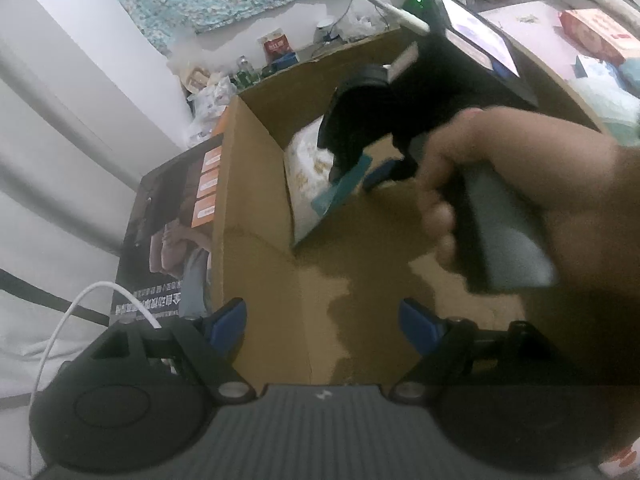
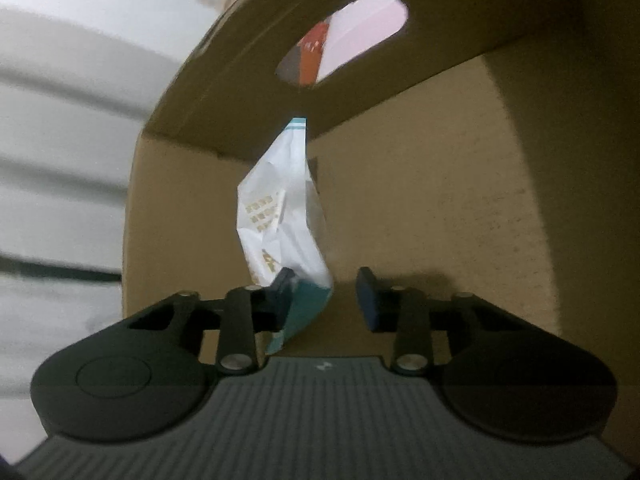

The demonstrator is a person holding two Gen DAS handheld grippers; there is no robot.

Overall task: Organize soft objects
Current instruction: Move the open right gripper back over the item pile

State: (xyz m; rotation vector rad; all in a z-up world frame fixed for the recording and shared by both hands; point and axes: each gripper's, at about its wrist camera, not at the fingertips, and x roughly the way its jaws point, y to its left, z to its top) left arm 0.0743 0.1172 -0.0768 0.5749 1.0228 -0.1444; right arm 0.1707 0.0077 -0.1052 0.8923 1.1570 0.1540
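Observation:
A white soft pack with a teal end [image 1: 310, 168] stands inside an open cardboard box [image 1: 256, 208], leaning on its left wall. My right gripper [image 1: 362, 170] is down in the box, held by a hand, its jaws open beside the pack's teal end. In the right wrist view the pack [image 2: 280, 216] rests against the left finger [image 2: 282, 296] while the right gripper [image 2: 326, 296] stays open, not clamped. My left gripper [image 1: 322, 326] is open and empty, hovering over the box's near wall.
The box has a hand hole [image 2: 344, 36] in its far wall. A dark printed carton [image 1: 168, 232] stands to its left. Red and pale packs [image 1: 596, 36] lie on a pink surface beyond. A white cable [image 1: 64, 320] hangs at left.

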